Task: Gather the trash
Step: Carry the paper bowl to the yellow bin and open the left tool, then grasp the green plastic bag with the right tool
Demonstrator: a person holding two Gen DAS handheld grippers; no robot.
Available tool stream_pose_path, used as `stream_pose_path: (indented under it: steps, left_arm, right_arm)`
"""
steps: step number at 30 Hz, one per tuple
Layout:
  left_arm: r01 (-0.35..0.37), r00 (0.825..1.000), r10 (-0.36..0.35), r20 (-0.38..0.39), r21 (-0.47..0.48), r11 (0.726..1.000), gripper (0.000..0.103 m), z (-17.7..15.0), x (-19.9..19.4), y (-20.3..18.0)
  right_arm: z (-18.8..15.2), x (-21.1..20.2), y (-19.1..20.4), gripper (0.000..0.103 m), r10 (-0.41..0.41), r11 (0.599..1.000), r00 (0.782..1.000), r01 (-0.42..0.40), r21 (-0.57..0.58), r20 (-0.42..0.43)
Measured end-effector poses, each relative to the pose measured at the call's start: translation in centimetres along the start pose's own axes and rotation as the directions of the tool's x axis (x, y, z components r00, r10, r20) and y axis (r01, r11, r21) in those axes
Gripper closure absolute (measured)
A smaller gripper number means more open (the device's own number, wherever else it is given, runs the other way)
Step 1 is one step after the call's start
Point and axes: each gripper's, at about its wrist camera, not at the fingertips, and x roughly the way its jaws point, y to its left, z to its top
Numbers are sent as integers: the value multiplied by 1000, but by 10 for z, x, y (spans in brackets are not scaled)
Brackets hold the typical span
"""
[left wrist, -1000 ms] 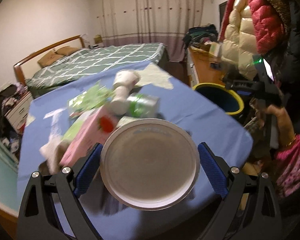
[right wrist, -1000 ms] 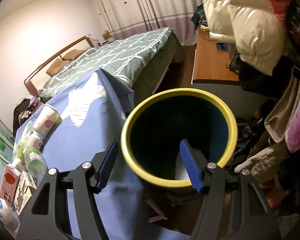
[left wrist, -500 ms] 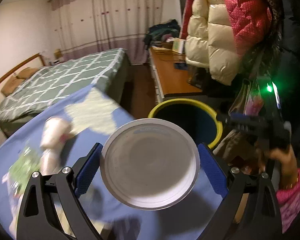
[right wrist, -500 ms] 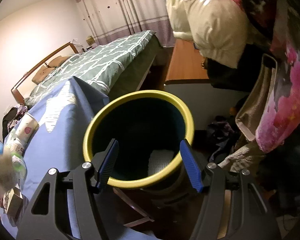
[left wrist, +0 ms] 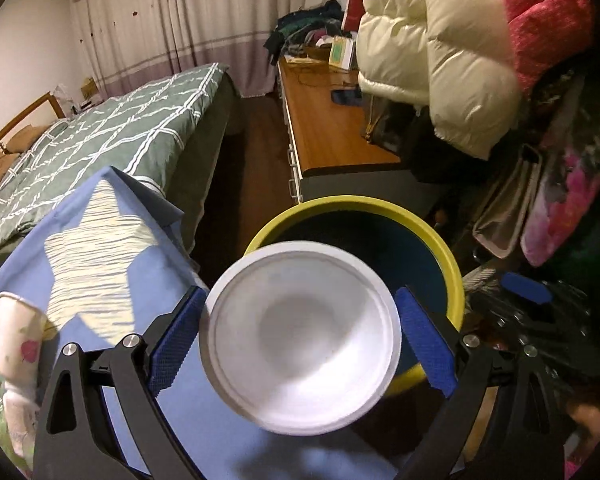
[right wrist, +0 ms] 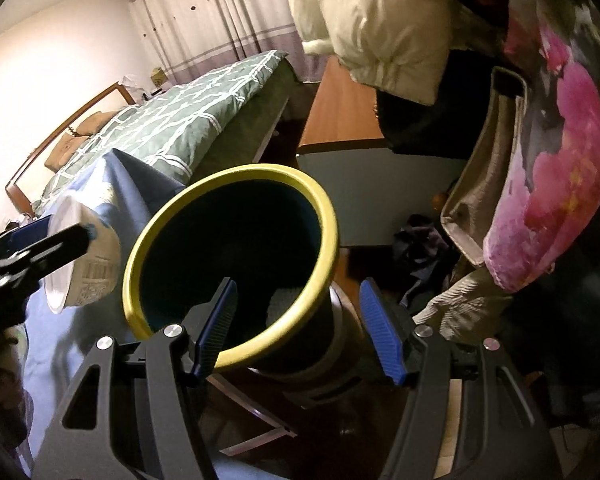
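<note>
My left gripper (left wrist: pixel 300 340) is shut on a white paper bowl (left wrist: pixel 302 336), its bottom facing the camera, held at the near rim of a yellow-rimmed dark bin (left wrist: pixel 380 208). In the right wrist view the bowl (right wrist: pixel 82 260) and left gripper show just left of the bin (right wrist: pixel 228 188). My right gripper (right wrist: pixel 298 324) is open and empty, its jaws hovering over the bin's near right rim. A white crumpled item (right wrist: pixel 280 300) lies inside the bin.
A blue-clothed table (left wrist: pixel 100 264) holds a paper cup (left wrist: pixel 16 332) at far left. A bed (left wrist: pixel 112 132), a wooden desk (left wrist: pixel 328 128) and hanging coats and bags (left wrist: pixel 440 48) surround the bin.
My left gripper has swung right with the bowl, from over the table's trash pile to the bin's edge. My right gripper has shifted right across the bin.
</note>
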Motion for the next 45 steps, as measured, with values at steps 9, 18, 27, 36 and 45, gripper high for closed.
stream_pose_path:
  steps: [9, 18, 27, 36, 45]
  left_arm:
    - [12, 1000, -12, 29, -4, 1000, 5, 13, -3, -7]
    - [-41, 992, 50, 114, -79, 996, 5, -29, -95, 22]
    - [-197, 956, 255, 145, -327, 924, 5, -133, -219, 110]
    - [-401, 850, 514, 117, -489, 775, 5, -237, -323, 172]
    - [-393, 837, 536, 109, -563, 727, 5, -283, -348, 203]
  right_arm:
    - [-1, -3, -1, 42, -9, 1000, 1000, 9, 3, -3]
    - [-6, -5, 19, 42, 23, 999, 1000, -23, -32, -7]
    - [-20, -13, 88, 42, 112, 980, 993, -115, -162, -29]
    - [-52, -30, 216, 42, 272, 882, 955, -295, -368, -115]
    - [-68, -27, 312, 42, 354, 780, 909, -417, -466, -220]
